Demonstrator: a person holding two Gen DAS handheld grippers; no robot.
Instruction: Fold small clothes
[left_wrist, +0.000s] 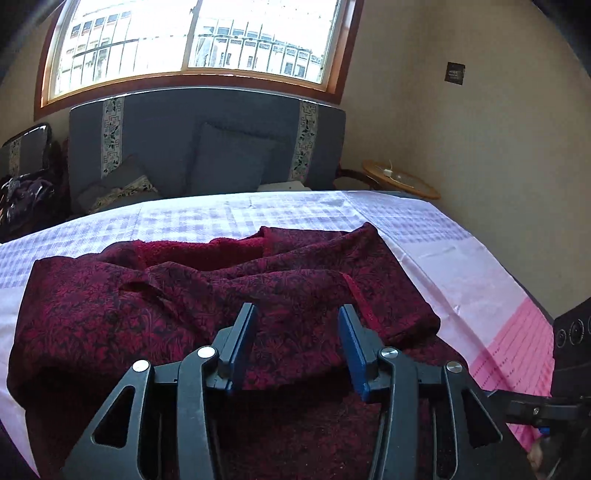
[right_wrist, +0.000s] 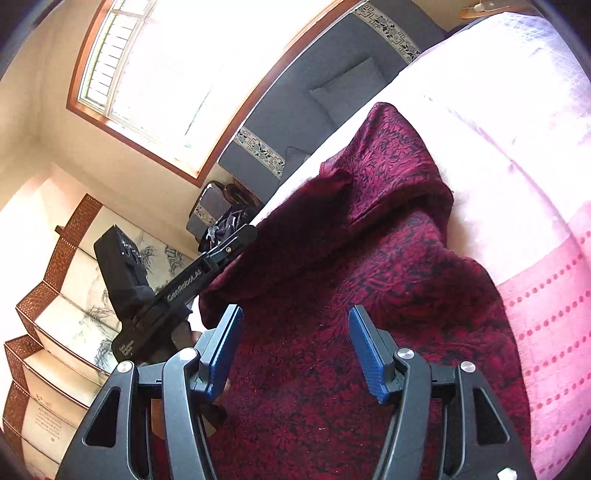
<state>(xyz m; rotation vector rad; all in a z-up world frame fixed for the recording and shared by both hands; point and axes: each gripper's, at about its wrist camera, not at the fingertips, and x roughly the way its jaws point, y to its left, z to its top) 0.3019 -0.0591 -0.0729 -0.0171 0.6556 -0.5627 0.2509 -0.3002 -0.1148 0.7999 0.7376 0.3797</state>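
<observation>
One garment (left_wrist: 221, 295), two spread tongs (left_wrist: 297, 314)

Dark red garment (left_wrist: 229, 295): woven patterned cloth, fuzzy fleece lining at the far edge. Pink bedcover (left_wrist: 461, 258) looks smooth, faintly glossy. Left gripper (left_wrist: 297, 325): matt black plastic, ribbed blue pads (left_wrist: 349, 332), shiny metal pins.

Garment (left_wrist: 207, 306) on tablecloth (left_wrist: 461, 266), sofa (left_wrist: 207, 147) behind
</observation>
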